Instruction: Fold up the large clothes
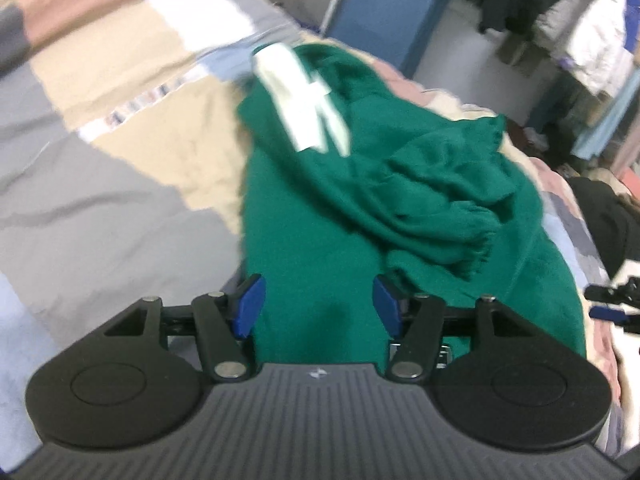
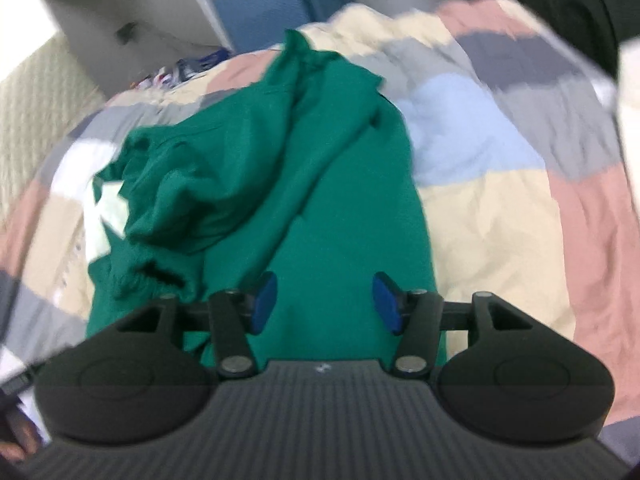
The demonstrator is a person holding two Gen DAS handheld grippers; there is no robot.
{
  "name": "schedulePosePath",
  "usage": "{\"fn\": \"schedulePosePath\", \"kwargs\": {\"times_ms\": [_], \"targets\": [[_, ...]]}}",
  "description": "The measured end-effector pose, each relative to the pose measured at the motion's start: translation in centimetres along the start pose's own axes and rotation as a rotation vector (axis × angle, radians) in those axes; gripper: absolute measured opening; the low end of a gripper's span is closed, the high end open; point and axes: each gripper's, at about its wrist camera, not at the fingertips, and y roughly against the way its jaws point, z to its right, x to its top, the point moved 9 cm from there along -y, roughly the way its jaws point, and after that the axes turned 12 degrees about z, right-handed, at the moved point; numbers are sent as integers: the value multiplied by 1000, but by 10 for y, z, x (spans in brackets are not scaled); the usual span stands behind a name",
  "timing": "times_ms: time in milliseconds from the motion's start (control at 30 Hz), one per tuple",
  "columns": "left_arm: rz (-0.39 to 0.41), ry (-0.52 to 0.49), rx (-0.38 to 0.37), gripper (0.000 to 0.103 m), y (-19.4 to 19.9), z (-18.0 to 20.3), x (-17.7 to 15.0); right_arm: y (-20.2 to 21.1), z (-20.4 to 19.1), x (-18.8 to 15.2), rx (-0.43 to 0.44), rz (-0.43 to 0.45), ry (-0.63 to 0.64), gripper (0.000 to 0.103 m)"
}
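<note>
Garment: green sweatshirt (image 1: pixel 320 208) lying rumpled on a patchwork quilt (image 1: pixel 120 128); in the left wrist view it fills the centre of the frame and runs down to the lower middle.
Garment detail: white patch (image 1: pixel 300 96) on the green cloth, upper centre of the left wrist view; a bunched sleeve with a gathered cuff lies across the body, centre right.
Same garment, right wrist view: green sweatshirt (image 2: pixel 304 200) in the centre, folds heaped at centre left, the white patch (image 2: pixel 106 208) at the left edge of the cloth.
Left gripper (image 1: pixel 318 304): lower middle of its own view, blue fingertips (image 1: pixel 250 306) spread apart with green cloth seen in the gap; the pads do not press on it.
Right gripper (image 2: pixel 326 304): lower middle of its own view, blue fingertips (image 2: pixel 264 306) likewise spread, flat green fabric showing between them, nothing pinched.
Bedding: quilt (image 2: pixel 500 152) in blocks of pink, grey, cream, white and pale blue, all around the garment.
Background: blue chair (image 1: pixel 384 12) at top centre of the left wrist view; hanging clothes (image 1: pixel 560 28) at upper right.
Sharpness: both views blurred.
</note>
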Motion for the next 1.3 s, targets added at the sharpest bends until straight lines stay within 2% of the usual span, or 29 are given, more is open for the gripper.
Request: {"fn": "schedulePosePath", "kwargs": {"times_ms": [67,133,167,200,367,467,600,800,1033,1167,1300], "targets": [[-12,42,6,65,-3,-12,2,-3,12,-1,-7,-19,-57,56],[-24,91,14,66,-8,-24,4,-7,22,-1,-19,-34,-105,70],[-31,123,16,66,-10,-30,5,-9,28,-2,-24,-39,-141,84],[-37,148,17,66,-14,-33,7,-12,32,-2,-26,-48,-172,86],[-83,269,21,66,-29,-57,4,-24,49,-17,-5,-132,-330,87],[-123,318,-12,66,-39,-57,-2,-31,46,-22,12,-163,-352,89],[-130,301,-34,66,-46,-47,-5,-35,32,-24,56,-189,-326,90],[-145,274,-77,66,-50,-32,-8,-32,20,-19,122,-180,-304,91],[-157,228,-63,67,-50,-27,-13,-18,7,-13,180,-151,-287,91],[-172,207,-60,68,-52,-25,-16,-5,-3,-6,238,-99,-285,91],[-177,205,-66,69,-53,-24,-17,0,-14,-3,267,-83,-236,91]]}}
